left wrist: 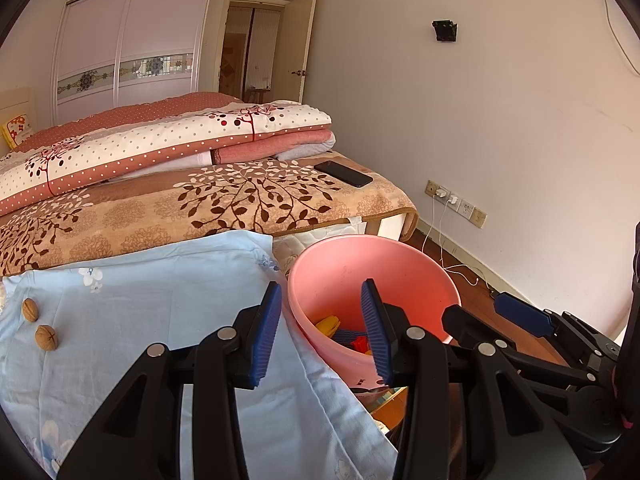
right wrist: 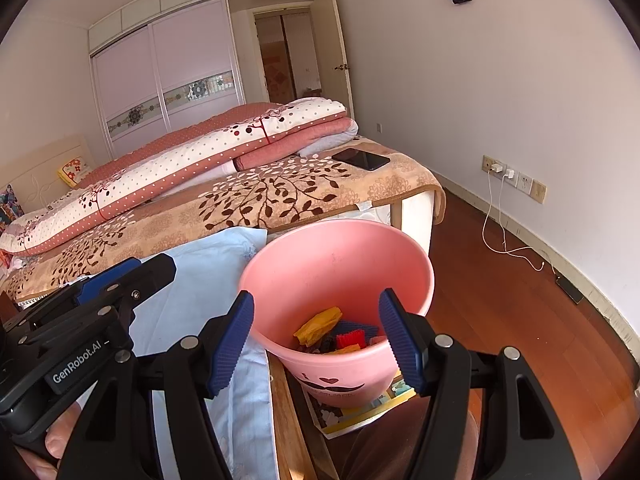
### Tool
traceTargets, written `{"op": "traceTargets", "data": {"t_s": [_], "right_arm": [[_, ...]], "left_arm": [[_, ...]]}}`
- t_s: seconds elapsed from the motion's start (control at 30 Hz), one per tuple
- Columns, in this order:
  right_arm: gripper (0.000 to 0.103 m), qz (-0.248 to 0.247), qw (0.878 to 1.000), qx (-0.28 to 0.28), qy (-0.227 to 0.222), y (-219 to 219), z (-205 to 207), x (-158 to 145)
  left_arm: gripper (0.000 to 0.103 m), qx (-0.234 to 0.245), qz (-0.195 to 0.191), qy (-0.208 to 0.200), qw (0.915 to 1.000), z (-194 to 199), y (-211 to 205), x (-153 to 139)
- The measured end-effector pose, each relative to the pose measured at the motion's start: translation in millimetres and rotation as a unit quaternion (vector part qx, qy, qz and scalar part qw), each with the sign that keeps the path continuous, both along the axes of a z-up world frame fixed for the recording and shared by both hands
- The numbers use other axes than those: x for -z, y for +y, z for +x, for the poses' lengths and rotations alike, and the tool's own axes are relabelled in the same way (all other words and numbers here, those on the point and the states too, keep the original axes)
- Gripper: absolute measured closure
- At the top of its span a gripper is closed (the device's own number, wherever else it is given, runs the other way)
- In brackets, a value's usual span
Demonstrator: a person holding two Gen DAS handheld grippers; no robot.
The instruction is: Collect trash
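A pink bucket (left wrist: 340,272) (right wrist: 340,264) stands beside the bed and holds a yellow wrapper (right wrist: 320,320), a red scrap (right wrist: 350,338) and dark blue bits. Two walnuts (left wrist: 30,309) (left wrist: 46,336) lie on a light blue cloth (left wrist: 160,300) at the left. My left gripper (left wrist: 324,332) hangs open over the cloth's edge and the bucket's left rim, with nothing between its blue pads. Above the bucket's near rim my right gripper (right wrist: 318,340) is open too and holds nothing. Each gripper also shows in the other's view: right gripper (left wrist: 488,312), left gripper (right wrist: 132,276).
A bed with a leaf-patterned blanket (left wrist: 200,208) and folded quilts lies behind, with a black phone (left wrist: 343,173) (right wrist: 361,159) on its corner. Charger cables (right wrist: 500,236) trail from wall sockets onto the wooden floor (right wrist: 520,340). A printed sheet (right wrist: 360,412) lies under the bucket. A person's fingers (right wrist: 56,440) grip the left handle.
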State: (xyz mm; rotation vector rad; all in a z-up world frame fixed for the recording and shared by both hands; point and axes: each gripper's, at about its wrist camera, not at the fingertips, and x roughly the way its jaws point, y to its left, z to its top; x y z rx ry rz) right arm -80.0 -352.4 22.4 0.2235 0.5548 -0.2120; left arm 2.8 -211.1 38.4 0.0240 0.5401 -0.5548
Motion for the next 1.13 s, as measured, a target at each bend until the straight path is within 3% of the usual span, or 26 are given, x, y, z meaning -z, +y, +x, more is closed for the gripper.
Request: {"op": "traceTargets", "data": {"t_s": [1.13], "right_arm": [[0.039,0.0,1.0,-0.001,0.006,3.3,0.2,6.7]], "left_arm": [[0.061,-0.003,0.009,0.007,0.9999,0.7,-1.0,4.4]]}}
